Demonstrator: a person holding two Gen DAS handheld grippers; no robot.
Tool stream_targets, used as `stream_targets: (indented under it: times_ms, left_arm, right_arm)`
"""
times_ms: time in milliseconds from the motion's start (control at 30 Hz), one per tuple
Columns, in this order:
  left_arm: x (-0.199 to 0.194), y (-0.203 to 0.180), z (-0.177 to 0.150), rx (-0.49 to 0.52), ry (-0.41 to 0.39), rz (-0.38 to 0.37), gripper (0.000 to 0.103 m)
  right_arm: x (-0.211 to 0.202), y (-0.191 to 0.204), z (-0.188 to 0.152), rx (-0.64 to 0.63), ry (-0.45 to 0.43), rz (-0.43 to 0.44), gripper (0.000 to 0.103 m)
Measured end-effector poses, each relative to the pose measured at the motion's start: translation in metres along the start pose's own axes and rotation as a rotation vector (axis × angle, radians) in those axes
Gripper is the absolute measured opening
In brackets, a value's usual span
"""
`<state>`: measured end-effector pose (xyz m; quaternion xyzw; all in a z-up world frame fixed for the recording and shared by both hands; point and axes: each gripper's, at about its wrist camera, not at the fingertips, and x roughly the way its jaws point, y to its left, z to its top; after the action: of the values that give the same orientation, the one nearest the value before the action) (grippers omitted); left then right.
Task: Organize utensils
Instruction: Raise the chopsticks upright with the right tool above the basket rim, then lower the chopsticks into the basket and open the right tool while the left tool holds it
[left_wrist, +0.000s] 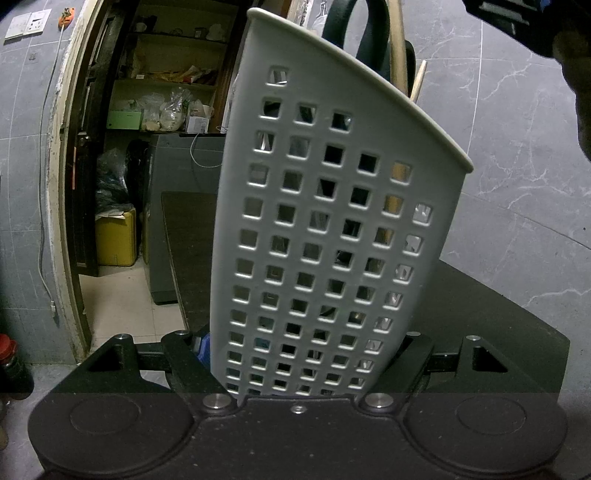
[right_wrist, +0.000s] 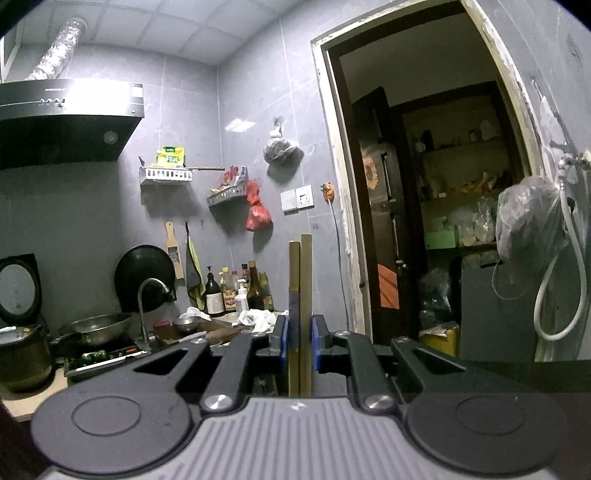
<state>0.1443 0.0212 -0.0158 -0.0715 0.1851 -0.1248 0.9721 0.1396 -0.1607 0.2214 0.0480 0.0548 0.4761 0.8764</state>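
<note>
A pale grey utensil holder (left_wrist: 332, 206) with square holes fills the left wrist view, tilted to the right. My left gripper (left_wrist: 306, 354) is shut on its lower part, one finger on each side. Out of its top stick a black handle (left_wrist: 373, 33) and wooden sticks (left_wrist: 398, 48). In the right wrist view my right gripper (right_wrist: 299, 339) is shut on a pair of wooden chopsticks (right_wrist: 301, 280), which stand upright between the blue pads (right_wrist: 282, 339). The chopsticks' lower ends are hidden behind the gripper body.
A dark table (left_wrist: 480, 317) lies under the holder, with a grey tiled wall behind. A doorway (right_wrist: 424, 184) opens onto pantry shelves. To the left are a stove with a pan (right_wrist: 96, 326), a tap (right_wrist: 147, 295), sauce bottles (right_wrist: 236, 291) and a range hood (right_wrist: 66, 122). A dark gripper part and a hand (left_wrist: 535, 29) sit at the upper right.
</note>
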Motion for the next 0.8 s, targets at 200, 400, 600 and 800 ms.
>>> stream_targets:
  times_ms: [200, 400, 600, 800]
  left_arm:
    - [0.0, 0.0, 0.0, 0.0, 0.0, 0.0, 0.079]
    - [0.0, 0.0, 0.0, 0.0, 0.0, 0.0, 0.079]
    - [0.0, 0.0, 0.0, 0.0, 0.0, 0.0, 0.079]
    - [0.0, 0.0, 0.0, 0.001, 0.0, 0.0, 0.079]
  right_arm:
    - [0.003, -0.004, -0.015, 0.017, 0.015, -0.003, 0.015]
    - [0.003, -0.005, -0.03, 0.018, 0.034, -0.004, 0.015]
    - [0.001, -0.004, -0.044, 0.02, 0.052, -0.007, 0.015]
    - [-0.001, -0.006, -0.053, 0.029, 0.065, -0.009, 0.015]
